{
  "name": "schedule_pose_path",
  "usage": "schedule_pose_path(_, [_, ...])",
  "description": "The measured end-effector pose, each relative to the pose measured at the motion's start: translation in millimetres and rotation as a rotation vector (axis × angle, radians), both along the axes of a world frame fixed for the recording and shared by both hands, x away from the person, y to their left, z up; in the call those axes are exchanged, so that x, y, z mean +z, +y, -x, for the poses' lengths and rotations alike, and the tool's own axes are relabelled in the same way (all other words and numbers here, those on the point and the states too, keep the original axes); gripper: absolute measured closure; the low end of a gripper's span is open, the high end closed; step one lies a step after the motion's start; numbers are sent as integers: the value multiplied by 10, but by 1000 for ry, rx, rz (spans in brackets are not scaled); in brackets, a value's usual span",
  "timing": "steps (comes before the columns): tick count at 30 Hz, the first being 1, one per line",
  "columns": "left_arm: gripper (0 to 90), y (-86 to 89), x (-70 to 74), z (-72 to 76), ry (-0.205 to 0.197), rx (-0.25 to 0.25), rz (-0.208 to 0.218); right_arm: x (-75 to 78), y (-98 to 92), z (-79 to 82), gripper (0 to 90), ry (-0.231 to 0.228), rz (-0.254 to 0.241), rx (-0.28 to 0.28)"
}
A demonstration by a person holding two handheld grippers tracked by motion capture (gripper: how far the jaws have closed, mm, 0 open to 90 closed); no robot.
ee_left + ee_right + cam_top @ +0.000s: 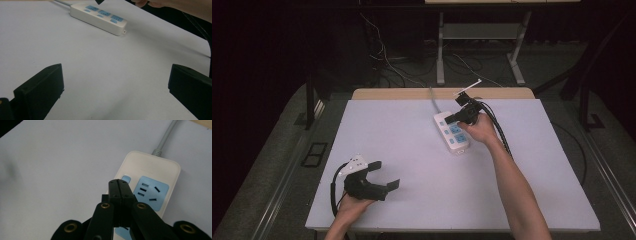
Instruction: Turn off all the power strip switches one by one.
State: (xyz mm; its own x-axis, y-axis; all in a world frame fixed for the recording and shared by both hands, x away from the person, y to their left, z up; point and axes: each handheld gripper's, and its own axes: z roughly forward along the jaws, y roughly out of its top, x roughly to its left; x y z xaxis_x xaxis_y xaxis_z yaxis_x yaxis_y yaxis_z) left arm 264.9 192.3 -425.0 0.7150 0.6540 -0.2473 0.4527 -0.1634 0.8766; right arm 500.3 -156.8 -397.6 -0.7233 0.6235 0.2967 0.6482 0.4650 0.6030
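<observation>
The left tongs (384, 175) rest at the near left of the white worktop (402, 150), held in a hand (354, 206), jaws spread wide with nothing between them. Right of centre, toward the far side, lies a white power strip (451, 132) with blue sockets, its grey cable (432, 97) running to the far edge. The right tongs (451, 118) hover over the strip's far end, jaws pressed together and empty, tips just above a blue switch (125, 179).
</observation>
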Motion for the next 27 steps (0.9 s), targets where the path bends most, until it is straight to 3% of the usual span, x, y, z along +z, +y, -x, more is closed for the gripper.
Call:
schedule_pose_path(18, [0, -2, -1, 1, -1, -1, -1, -113, 69, 3, 900, 59, 33, 34])
schedule_pose_path(21, [0, -2, -1, 1, 0, -1, -2, -156, 90, 6, 900, 83, 57, 50])
schedule_pose_path(27, [0, -7, -2, 2, 0, -1, -4, -160, 94, 11, 900, 94, 45, 52])
